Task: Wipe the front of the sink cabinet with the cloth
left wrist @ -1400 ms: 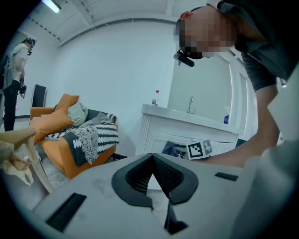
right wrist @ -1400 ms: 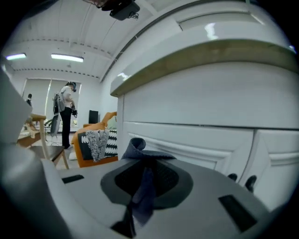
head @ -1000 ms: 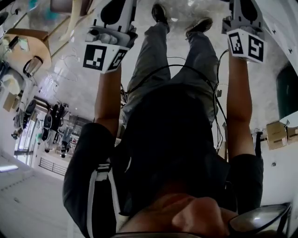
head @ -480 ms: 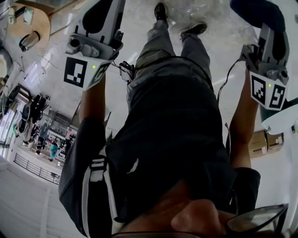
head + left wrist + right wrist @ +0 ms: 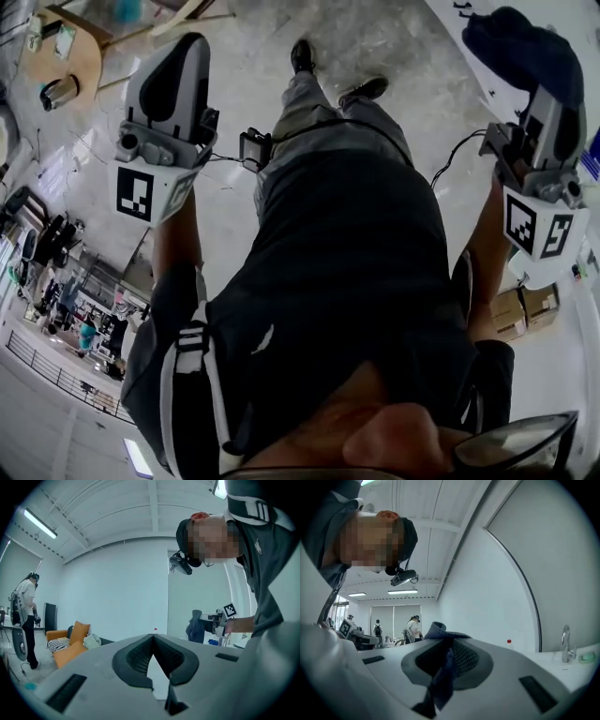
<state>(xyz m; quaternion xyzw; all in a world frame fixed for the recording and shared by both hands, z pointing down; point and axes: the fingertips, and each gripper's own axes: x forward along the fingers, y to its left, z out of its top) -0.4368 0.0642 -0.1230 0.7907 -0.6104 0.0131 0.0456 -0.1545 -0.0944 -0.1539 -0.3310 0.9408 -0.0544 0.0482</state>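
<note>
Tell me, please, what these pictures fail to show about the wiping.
The sink cabinet front: outside every view; the right gripper view catches only the faucet at its edge.
The cloth: its size, mostly hidden by the right gripper clamping it.

The cloth (image 5: 439,679) sits between the jaws of the right gripper (image 5: 444,641).
</note>
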